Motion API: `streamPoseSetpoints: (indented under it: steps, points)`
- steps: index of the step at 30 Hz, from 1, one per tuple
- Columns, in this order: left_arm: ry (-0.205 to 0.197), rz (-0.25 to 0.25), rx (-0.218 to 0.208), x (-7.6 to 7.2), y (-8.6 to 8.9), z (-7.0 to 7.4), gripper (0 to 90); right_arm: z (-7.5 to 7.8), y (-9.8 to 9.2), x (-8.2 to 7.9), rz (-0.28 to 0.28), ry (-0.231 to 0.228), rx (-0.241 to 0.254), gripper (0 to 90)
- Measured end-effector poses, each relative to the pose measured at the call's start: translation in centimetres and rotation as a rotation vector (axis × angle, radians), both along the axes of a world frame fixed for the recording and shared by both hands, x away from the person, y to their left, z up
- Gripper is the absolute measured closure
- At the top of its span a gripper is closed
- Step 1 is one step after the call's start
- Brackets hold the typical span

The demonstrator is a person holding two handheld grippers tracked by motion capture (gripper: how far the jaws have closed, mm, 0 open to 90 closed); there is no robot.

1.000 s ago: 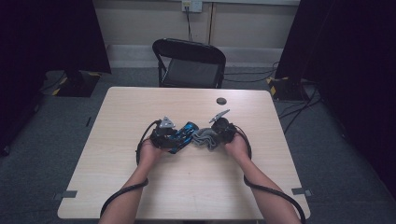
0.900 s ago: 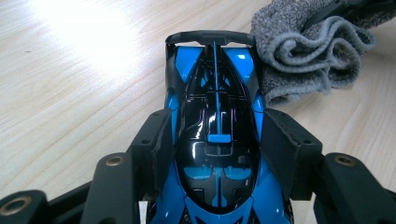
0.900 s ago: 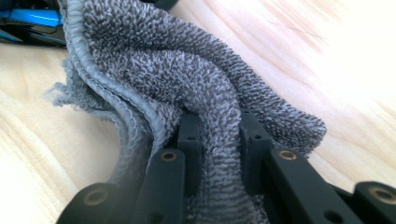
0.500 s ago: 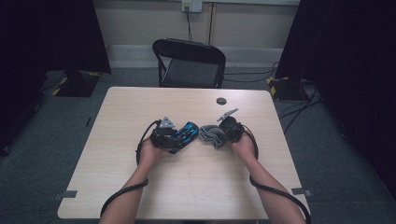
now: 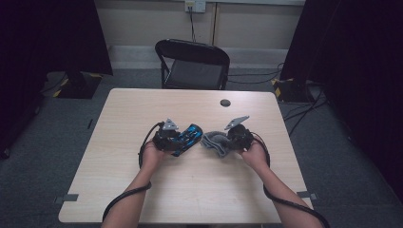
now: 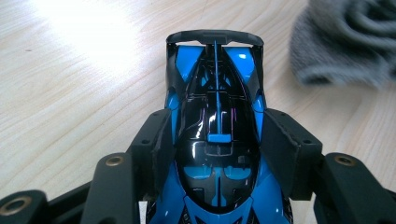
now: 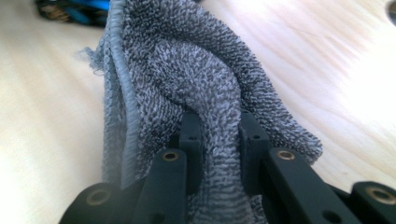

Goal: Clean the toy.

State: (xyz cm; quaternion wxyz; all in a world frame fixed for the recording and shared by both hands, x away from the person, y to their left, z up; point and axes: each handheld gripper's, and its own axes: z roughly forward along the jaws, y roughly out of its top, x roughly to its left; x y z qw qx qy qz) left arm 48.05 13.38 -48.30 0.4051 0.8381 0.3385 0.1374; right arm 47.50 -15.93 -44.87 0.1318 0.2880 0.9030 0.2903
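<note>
Mid-table: left gripper [image 5: 177,137] clamps a blue-and-black toy car [image 6: 215,140] by its flanks, just above the wooden table [image 5: 199,190]. Right gripper [image 7: 217,140] pinches a fold of grey towel [image 7: 187,70], just right of the car.

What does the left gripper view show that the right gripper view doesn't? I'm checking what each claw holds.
Left gripper view alone: the left claw clamps the sides of the blue and black toy car, whose rear wing points away over the wooden table.
Right gripper view alone: the right claw pinches a fold of the grey towel.
Both: each view catches the other claw's item at a top corner, plus the same wooden tabletop.
</note>
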Motion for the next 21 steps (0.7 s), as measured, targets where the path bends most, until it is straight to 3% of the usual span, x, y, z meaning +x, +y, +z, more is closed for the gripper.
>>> streamPoseSetpoints:
  steps: [3, 6, 11, 16, 21]
  points:
    - [0.004, 0.001, -0.001, 0.0, 0.0, 0.0, 44.4, 0.0, 1.2, -1.1, 0.075, 0.017, 0.014, 76.3]
    - [0.002, 0.001, -0.003, 0.0, 0.0, 0.0, 44.4, -0.3, 3.2, -2.2, 0.166, 0.012, -0.030, 76.4]
    - [0.006, 0.006, -0.006, 0.0, -0.1, 0.0, 44.4, -0.6, 6.5, -3.3, 0.260, 0.000, -0.067, 76.3]
    - [-0.001, 0.011, -0.011, -0.2, 0.0, -0.1, 44.4, -0.9, 8.9, -3.0, 0.272, 0.015, -0.060, 76.2]
    - [-0.001, 0.010, -0.012, -0.2, 0.0, -0.1, 44.4, -1.7, 11.2, -3.1, 0.285, -0.006, -0.142, 76.1]
